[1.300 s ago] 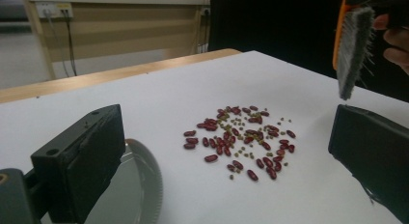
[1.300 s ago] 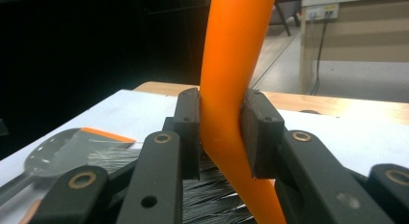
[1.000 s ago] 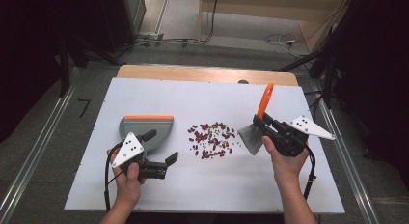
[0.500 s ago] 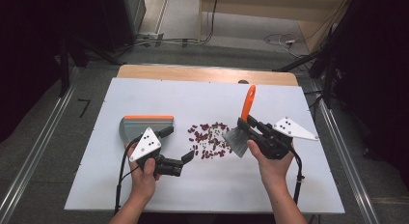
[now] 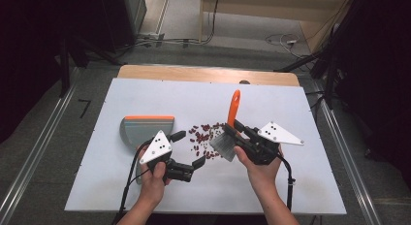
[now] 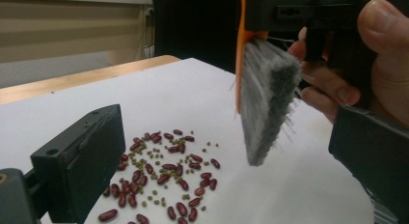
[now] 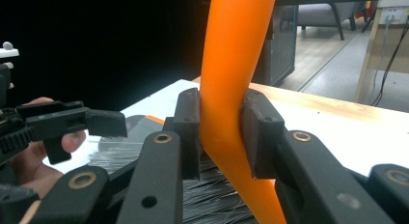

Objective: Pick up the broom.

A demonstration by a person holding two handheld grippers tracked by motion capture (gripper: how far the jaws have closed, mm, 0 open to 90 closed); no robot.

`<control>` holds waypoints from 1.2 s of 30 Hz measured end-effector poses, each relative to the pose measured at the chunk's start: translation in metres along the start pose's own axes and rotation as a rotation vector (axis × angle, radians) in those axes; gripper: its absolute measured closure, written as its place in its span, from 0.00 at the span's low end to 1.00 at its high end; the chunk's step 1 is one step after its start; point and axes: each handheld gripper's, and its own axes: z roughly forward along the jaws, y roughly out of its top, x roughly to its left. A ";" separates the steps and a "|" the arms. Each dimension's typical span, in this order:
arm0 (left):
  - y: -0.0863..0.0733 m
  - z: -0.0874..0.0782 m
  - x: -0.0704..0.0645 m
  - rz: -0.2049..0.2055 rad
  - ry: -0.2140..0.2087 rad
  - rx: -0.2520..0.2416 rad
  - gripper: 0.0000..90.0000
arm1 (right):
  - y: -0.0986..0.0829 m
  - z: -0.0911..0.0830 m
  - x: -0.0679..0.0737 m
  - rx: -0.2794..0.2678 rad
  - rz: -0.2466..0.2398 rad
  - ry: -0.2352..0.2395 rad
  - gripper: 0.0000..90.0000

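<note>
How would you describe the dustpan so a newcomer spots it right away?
On the white table, look left of the scattered beans. The dustpan lies flat just beyond the left gripper. It is the only grey scoop, with an orange strip along its far edge.

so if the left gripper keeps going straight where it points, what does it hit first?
Probably the brush held in the right gripper: its grey bristles hang dead ahead between the open jaws of the left gripper. The scattered beans lie lower on the table, likely under that line. Depth is uncertain.
</note>
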 end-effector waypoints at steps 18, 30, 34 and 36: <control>-0.005 0.024 -0.024 -0.023 0.000 0.094 0.06 | -0.004 0.011 0.030 0.007 -0.037 0.038 0.77; -0.010 0.034 -0.034 -0.007 0.068 0.157 0.49 | -0.003 0.010 0.042 -0.008 -0.037 0.038 0.77; -0.010 0.033 -0.034 -0.011 0.083 0.148 0.62 | -0.003 0.010 0.042 -0.010 -0.020 0.024 0.77; -0.010 0.032 -0.034 -0.006 0.079 0.142 0.71 | -0.004 0.009 0.043 -0.012 -0.018 0.017 0.77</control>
